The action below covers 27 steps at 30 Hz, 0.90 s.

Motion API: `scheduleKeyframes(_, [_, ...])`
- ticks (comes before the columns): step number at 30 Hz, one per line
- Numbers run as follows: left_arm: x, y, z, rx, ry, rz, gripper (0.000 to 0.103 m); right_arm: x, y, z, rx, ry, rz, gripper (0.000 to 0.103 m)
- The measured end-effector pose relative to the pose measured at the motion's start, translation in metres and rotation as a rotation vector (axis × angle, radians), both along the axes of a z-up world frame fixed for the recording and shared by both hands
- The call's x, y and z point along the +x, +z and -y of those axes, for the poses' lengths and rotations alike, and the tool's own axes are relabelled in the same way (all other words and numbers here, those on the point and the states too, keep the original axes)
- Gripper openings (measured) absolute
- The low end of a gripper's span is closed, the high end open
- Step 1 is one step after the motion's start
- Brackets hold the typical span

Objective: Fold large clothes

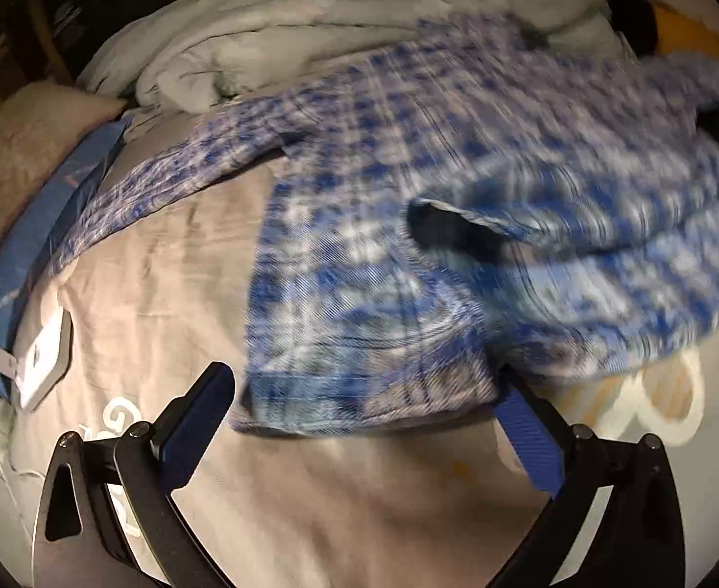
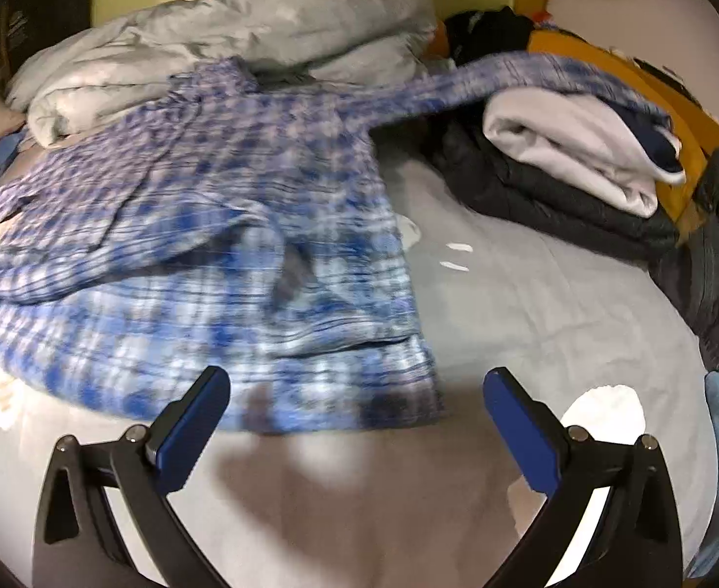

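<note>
A large blue-and-white plaid shirt [image 1: 408, 225] lies spread and rumpled on the grey bed sheet [image 1: 173, 284]; it is motion-blurred. My left gripper [image 1: 364, 387] is open, its fingers on either side of the shirt's near hem corner; the hem covers the right fingertip. In the right wrist view the same shirt [image 2: 222, 255] lies ahead and to the left, one sleeve [image 2: 482, 81] stretched over the clothes pile. My right gripper [image 2: 357, 392] is open and empty, just in front of the shirt's near hem.
A crumpled grey duvet [image 2: 242, 29] lies at the back. A pile of folded clothes, white [image 2: 580, 147], dark [image 2: 555, 201] and mustard [image 2: 673, 112], sits at the right. A pillow [image 1: 21, 147], a blue item [image 1: 41, 240] and a white device [image 1: 46, 353] lie at the left.
</note>
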<state>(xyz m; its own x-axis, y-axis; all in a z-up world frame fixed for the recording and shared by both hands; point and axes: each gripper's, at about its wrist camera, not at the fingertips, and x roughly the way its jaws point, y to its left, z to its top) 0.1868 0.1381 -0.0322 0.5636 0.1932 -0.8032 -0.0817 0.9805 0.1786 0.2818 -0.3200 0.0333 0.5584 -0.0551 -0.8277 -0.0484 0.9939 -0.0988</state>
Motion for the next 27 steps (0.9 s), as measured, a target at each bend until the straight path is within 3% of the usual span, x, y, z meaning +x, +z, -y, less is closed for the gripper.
scheduleKeyframes(5, [0.009, 0.005, -0.025, 0.154, 0.141, 0.027, 0.101, 0.014, -0.006, -0.002, 0.0, 0.033, -0.022, 0.103])
scheduleKeyframes(7, [0.011, 0.009, -0.035, 0.144, 0.179, 0.051, 0.089, 0.009, -0.004, -0.008, 0.01, 0.1, -0.03, 0.103])
scheduleKeyframes(9, [0.015, 0.011, -0.045, 0.118, 0.203, 0.067, 0.069, 0.005, -0.002, -0.015, 0.021, 0.16, -0.035, 0.103])
scheduleKeyframes(12, [0.023, 0.01, -0.06, 0.107, 0.273, 0.078, 0.052, 0.003, -0.006, -0.026, -0.008, 0.205, -0.043, 0.103])
scheduleKeyframes(16, [0.026, 0.007, -0.071, 0.11, 0.336, 0.083, 0.046, 0.011, -0.018, -0.028, -0.109, 0.179, -0.036, 0.101])
scheduleKeyframes(17, [0.024, 0.009, -0.072, 0.083, 0.328, 0.088, 0.046, 0.013, -0.02, -0.028, -0.129, 0.174, -0.03, 0.097])
scheduleKeyframes(19, [0.017, 0.013, -0.072, 0.017, 0.309, 0.1, 0.046, 0.019, -0.022, -0.025, -0.153, 0.164, -0.022, 0.064])
scheduleKeyframes(20, [0.014, 0.016, -0.071, -0.025, 0.299, 0.106, 0.046, 0.021, -0.021, -0.022, -0.152, 0.156, -0.016, 0.055])
scheduleKeyframes(22, [0.008, 0.02, -0.066, -0.08, 0.281, 0.113, 0.047, 0.03, -0.017, -0.014, -0.141, 0.095, 0.012, 0.018])
scheduleKeyframes(24, [0.005, 0.022, -0.059, -0.105, 0.26, 0.106, 0.047, 0.037, -0.01, -0.001, -0.094, 0.023, 0.048, 0.012])
scheduleKeyframes(27, [-0.003, 0.026, -0.042, -0.041, 0.215, 0.113, 0.051, 0.05, -0.006, 0.022, -0.039, -0.071, 0.068, 0.011])
